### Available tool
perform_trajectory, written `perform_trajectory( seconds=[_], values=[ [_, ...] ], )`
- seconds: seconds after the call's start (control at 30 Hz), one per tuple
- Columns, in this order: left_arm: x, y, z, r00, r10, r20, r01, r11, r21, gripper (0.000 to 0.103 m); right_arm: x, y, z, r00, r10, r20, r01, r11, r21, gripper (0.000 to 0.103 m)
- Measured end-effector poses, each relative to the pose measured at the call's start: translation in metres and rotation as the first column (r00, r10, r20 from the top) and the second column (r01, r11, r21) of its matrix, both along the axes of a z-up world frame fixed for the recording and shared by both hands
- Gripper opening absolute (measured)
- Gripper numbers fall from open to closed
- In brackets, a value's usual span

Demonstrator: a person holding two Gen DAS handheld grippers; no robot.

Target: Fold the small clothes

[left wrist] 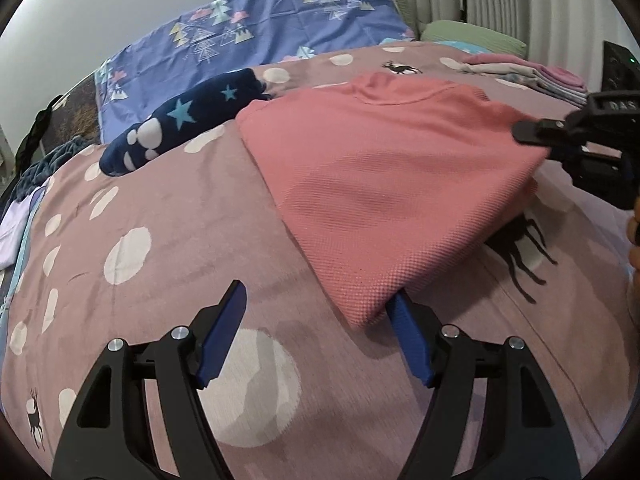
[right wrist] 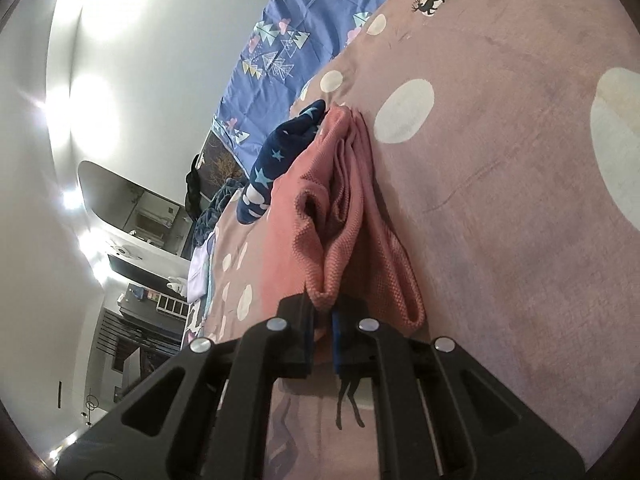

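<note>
A folded pink knit garment point(left wrist: 380, 168) lies on the mauve dotted bedspread point(left wrist: 160, 208). My left gripper point(left wrist: 318, 294) stands open low over the bedspread at the garment's near corner. That corner rests over its right blue fingertip point(left wrist: 402, 308), and the pads do not press on it. My right gripper point(left wrist: 532, 130) holds the garment's far right edge. In the right wrist view this gripper point(right wrist: 322, 308) is shut on a bunched fold of the pink garment point(right wrist: 352, 240), whose layers hang in loose pleats above the bedspread point(right wrist: 500, 140).
A navy star-patterned garment point(left wrist: 180, 120) lies left of the pink one. Behind it is a blue tree-print sheet point(left wrist: 260, 28). A stack of folded clothes point(left wrist: 532, 76) and a green pillow point(left wrist: 472, 34) sit at the back right. A person's fingers point(left wrist: 634, 240) show at the right edge.
</note>
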State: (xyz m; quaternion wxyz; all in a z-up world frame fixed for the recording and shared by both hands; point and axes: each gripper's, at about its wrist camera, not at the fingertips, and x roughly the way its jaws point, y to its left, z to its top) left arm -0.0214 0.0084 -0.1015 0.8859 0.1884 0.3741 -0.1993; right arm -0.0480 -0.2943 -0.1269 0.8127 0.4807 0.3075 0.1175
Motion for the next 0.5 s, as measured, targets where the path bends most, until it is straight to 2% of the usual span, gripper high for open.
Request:
perform_trajectory(
  seconds=[0.13,0.2,0.27,0.37,0.43,0.5],
  values=[
    [0.001,0.0,-0.006,0.999,0.037,0.028,-0.039,0.998,0.055,0.074,-0.004,-0.002,0.001,1.0,0.012,0.011,-0.013,0.998,0.054,0.006],
    [0.0,0.002,-0.006,0.998,0.052,0.045,-0.055,0.996,0.071,0.076,-0.008,-0.003,0.003,1.0,0.009,0.02,-0.01,0.999,0.048,0.005],
    [-0.002,0.004,-0.005,0.996,0.056,0.064,-0.062,0.995,0.084,0.076,-0.011,-0.006,-0.001,1.0,-0.018,-0.019,0.018,1.0,0.013,0.005],
    [-0.004,0.007,-0.006,0.995,0.063,0.072,-0.07,0.992,0.101,0.076,-0.014,-0.008,-0.023,0.99,-0.026,-0.135,0.024,1.0,-0.021,0.005],
    [-0.005,0.009,-0.008,0.996,0.066,0.062,-0.072,0.992,0.1,0.076,-0.019,-0.007,-0.03,0.989,-0.025,-0.146,0.02,0.999,-0.033,0.005],
    [-0.005,0.012,-0.009,0.996,0.07,0.052,-0.074,0.993,0.087,0.076,-0.022,-0.004,-0.022,0.991,-0.025,-0.134,0.014,0.997,-0.08,0.006]
  ],
)
